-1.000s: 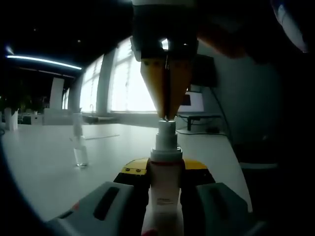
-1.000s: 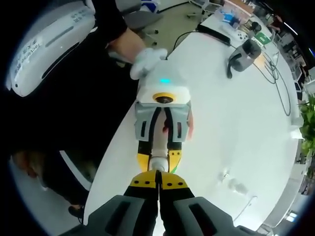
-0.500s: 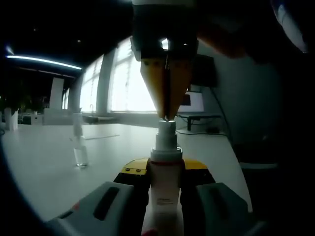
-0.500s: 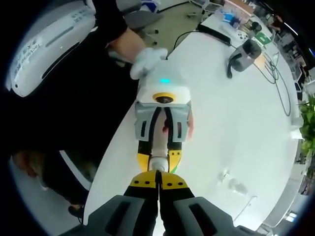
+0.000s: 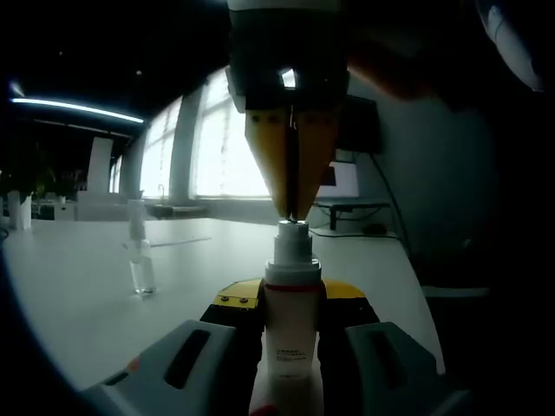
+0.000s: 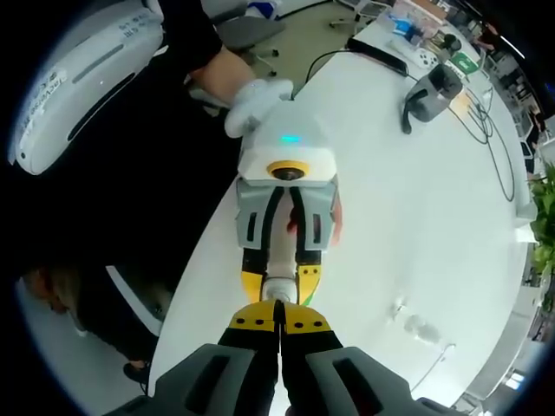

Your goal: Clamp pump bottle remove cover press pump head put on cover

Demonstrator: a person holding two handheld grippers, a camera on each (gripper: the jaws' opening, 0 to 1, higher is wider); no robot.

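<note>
Pump bottle [image 5: 293,325], white cylinder with ribbed collar, stands upright at 6 o'clock in the left gripper view, clamped between the left gripper [image 5: 290,347] jaws; its base is cut off. Right gripper [image 5: 292,186] comes down from 12 o'clock, yellow tapered jaws pressed together, tips on the pump head [image 5: 292,230]. In the right gripper view the right gripper [image 6: 280,334] hides most of the bottle top. Clear cover [image 5: 141,269] stands on the smooth white table [image 5: 78,295] at 9 o'clock, backlit, dim. Gloved hand [image 6: 251,100] holds the left gripper.

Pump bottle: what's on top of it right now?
The right gripper, shut, tips on the pump head of the pump bottle. The nozzle top is covered by its fingers. No cover on.
</note>
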